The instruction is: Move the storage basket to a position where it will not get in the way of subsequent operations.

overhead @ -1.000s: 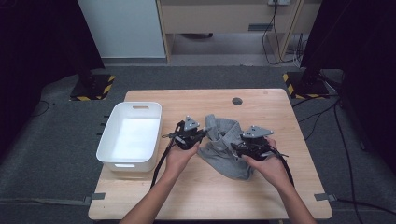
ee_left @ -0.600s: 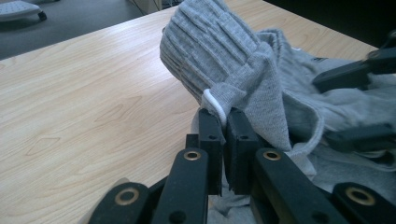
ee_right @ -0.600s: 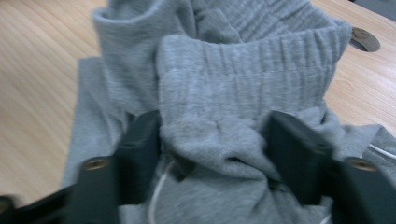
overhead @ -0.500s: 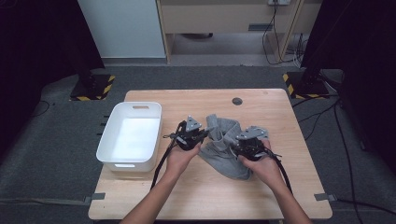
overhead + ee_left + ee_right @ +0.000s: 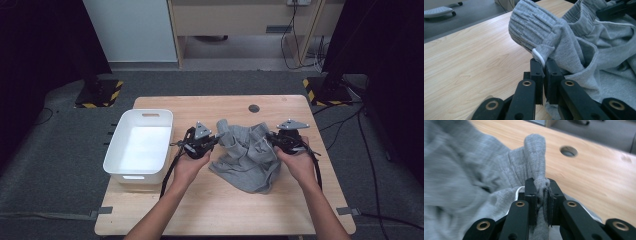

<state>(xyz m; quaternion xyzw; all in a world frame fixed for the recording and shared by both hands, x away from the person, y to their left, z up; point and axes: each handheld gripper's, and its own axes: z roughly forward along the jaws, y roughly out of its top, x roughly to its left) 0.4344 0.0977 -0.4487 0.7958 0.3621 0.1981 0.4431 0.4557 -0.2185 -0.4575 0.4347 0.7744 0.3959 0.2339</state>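
A crumpled grey garment (image 5: 247,155) lies at the middle of the wooden table (image 5: 225,205), stretched between my two grippers. My left gripper (image 5: 216,140) is shut on its left ribbed edge; in the left gripper view the grey garment (image 5: 554,42) bunches over the closed left gripper (image 5: 543,65). My right gripper (image 5: 274,140) has just been closing, and now it is shut on the garment's right edge. In the right gripper view a fold of the grey garment (image 5: 535,167) is pinched in the right gripper (image 5: 541,186).
A white plastic bin (image 5: 112,162) stands on the left part of the table, beside my left hand. A round hole (image 5: 254,108) in the tabletop lies beyond the garment. Cables trail from both grippers toward the table's near edge.
My right gripper has moved to the right with the garment's edge, spreading the cloth wider. The left gripper has stayed in place.
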